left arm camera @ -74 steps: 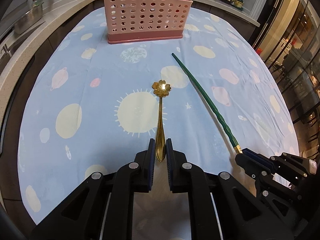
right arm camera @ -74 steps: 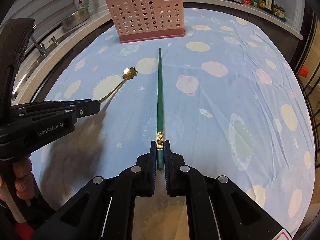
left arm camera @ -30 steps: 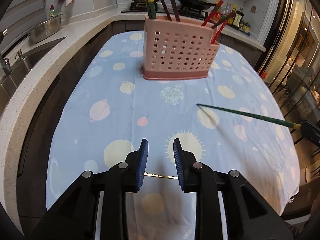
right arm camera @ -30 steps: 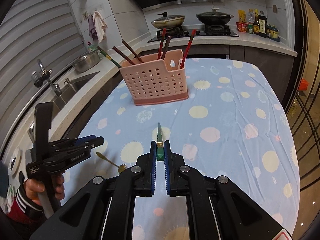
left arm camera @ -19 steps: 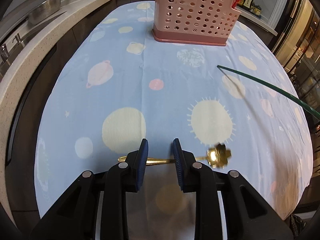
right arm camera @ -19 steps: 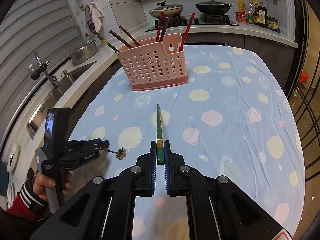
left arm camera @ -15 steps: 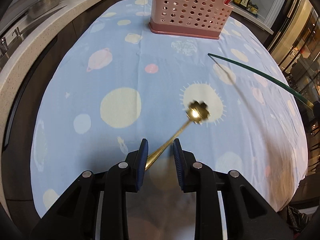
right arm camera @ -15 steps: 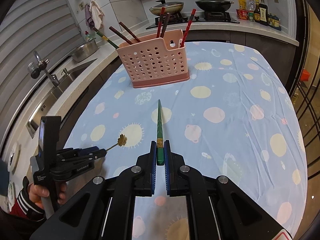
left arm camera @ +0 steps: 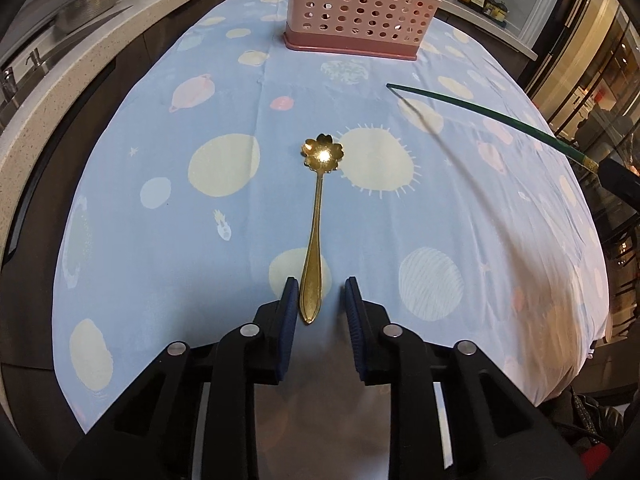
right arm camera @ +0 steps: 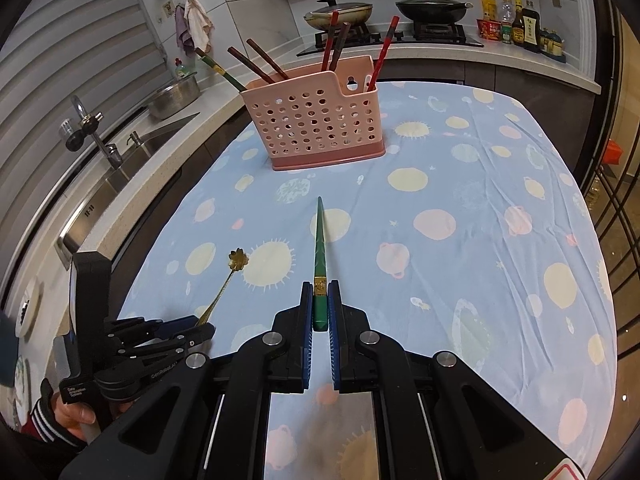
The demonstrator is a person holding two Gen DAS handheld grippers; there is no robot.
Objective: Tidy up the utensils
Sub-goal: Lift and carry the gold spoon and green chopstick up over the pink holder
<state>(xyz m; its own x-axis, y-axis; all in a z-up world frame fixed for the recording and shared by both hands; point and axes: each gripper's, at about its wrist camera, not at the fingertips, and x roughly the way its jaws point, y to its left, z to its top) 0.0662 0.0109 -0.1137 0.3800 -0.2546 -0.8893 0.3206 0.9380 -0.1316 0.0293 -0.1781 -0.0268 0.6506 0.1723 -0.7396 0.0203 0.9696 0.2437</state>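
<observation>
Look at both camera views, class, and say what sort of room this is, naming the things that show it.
A home kitchen, most likely. Two lidded pans sit on a hob, a sink with a tap is set in the counter, and sauce bottles line the counter behind a cloth-covered table.

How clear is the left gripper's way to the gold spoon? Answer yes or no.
Likely yes: the handle of the gold spoon lies between the closing jaws of the left gripper, with the green chopstick aside.

Spoon [left arm camera: 318,216] on tablecloth [left arm camera: 160,220], left of chopstick [right arm camera: 320,248]; holder [right arm camera: 312,120] behind both, at far end; sink [right arm camera: 132,148] farther left.
</observation>
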